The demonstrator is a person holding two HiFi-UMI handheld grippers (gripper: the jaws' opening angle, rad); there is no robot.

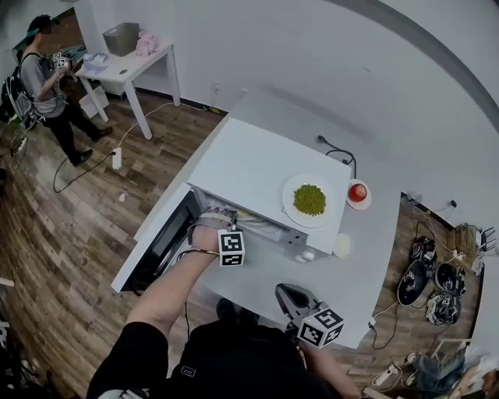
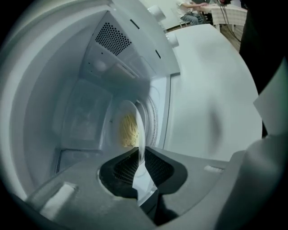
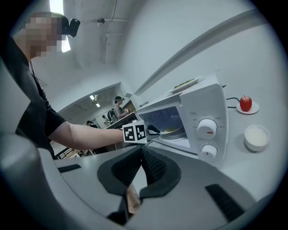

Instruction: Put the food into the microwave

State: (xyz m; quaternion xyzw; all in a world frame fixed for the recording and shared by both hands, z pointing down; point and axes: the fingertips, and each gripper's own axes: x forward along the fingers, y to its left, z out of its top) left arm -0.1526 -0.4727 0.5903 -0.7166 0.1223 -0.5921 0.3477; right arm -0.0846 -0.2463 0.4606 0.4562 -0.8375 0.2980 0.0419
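Plate rim pinched in left tongs, inside microwave, clear of walls

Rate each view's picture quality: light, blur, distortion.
Head view: evenly lit, sharp, the wall bowed by the wide lens. Left gripper view: dim and bluish inside the microwave, the table at right smeared soft. Right gripper view: dark round border, ceiling lamp glaring at top left, microwave front crisp.

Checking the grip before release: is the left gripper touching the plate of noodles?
Touching. The left gripper view shows the left gripper with its jaws clamped on the rim of the plate of noodles, no gap on either side, inside the microwave.
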